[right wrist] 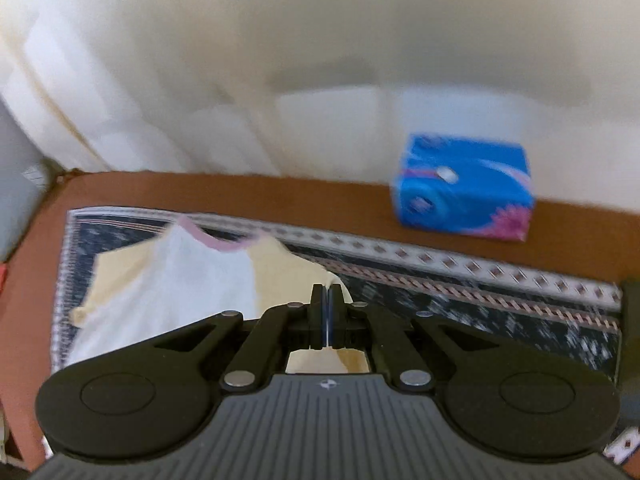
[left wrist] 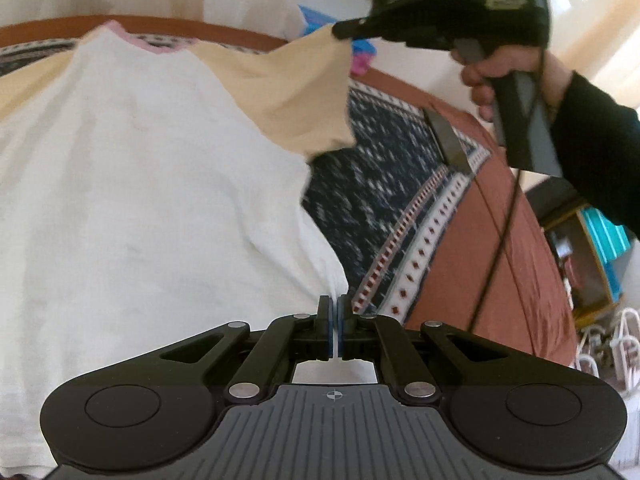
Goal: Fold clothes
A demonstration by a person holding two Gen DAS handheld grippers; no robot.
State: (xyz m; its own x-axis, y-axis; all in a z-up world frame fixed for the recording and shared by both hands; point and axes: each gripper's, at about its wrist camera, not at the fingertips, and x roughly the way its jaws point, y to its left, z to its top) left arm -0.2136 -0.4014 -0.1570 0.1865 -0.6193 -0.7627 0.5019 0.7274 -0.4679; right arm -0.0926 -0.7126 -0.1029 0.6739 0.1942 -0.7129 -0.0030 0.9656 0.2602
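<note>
Both tools pinch shirt [left wrist: 140, 168] | left tool [left wrist: 335, 304] hem (right tool [right wrist: 328, 294] sleeve)

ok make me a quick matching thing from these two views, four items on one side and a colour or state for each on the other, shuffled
Column 1
1. shirt collar
2. shirt sleeve
3. tissue box
4. left gripper

Column 2
A. blue, standing at the far edge of the bed
B. shut on the white hem
C. pink trim
D. pale yellow, lifted by the right gripper

Pairs: 1-C, 2-D, 3-A, 4-B
</note>
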